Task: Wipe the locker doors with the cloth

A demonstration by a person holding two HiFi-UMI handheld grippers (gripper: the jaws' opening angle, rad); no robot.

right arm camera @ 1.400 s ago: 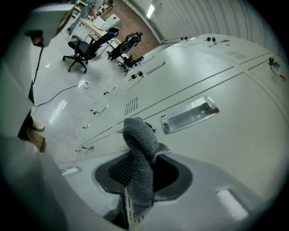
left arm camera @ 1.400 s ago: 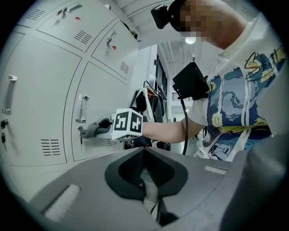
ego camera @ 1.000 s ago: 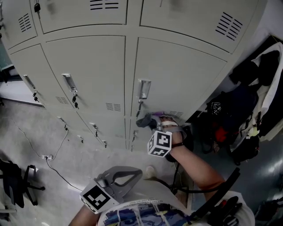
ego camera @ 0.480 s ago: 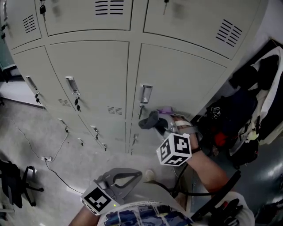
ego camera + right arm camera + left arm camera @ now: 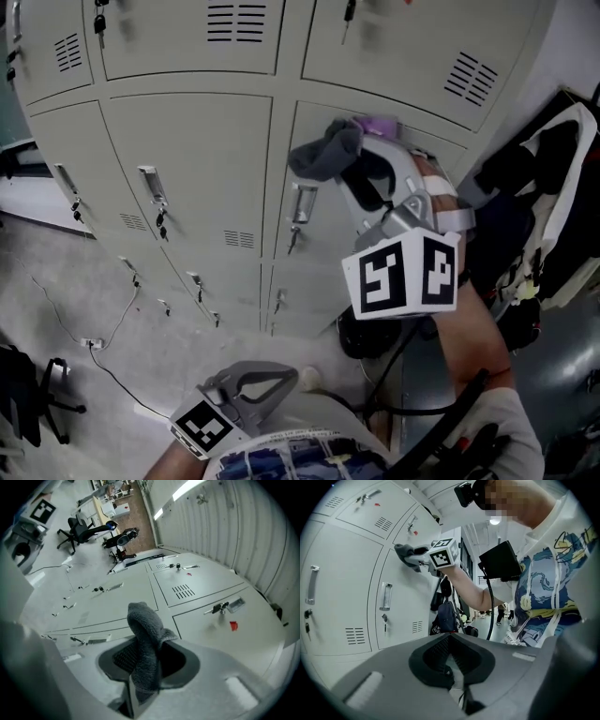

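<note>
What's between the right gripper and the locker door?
The grey cloth, clamped in the right gripper, sticks out toward the locker door. The right gripper view shows it best, and the head view shows it too.

We find the cloth at the upper edge of a locker door, above its handle. Bags stand right of the lockers.

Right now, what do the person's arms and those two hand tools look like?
The left tongs and right tongs are grey moulded plastic with dark ribbed pads. Each carries a white cube printed with black squares. The person wears a white short-sleeved shirt with blue-and-yellow print.
</note>
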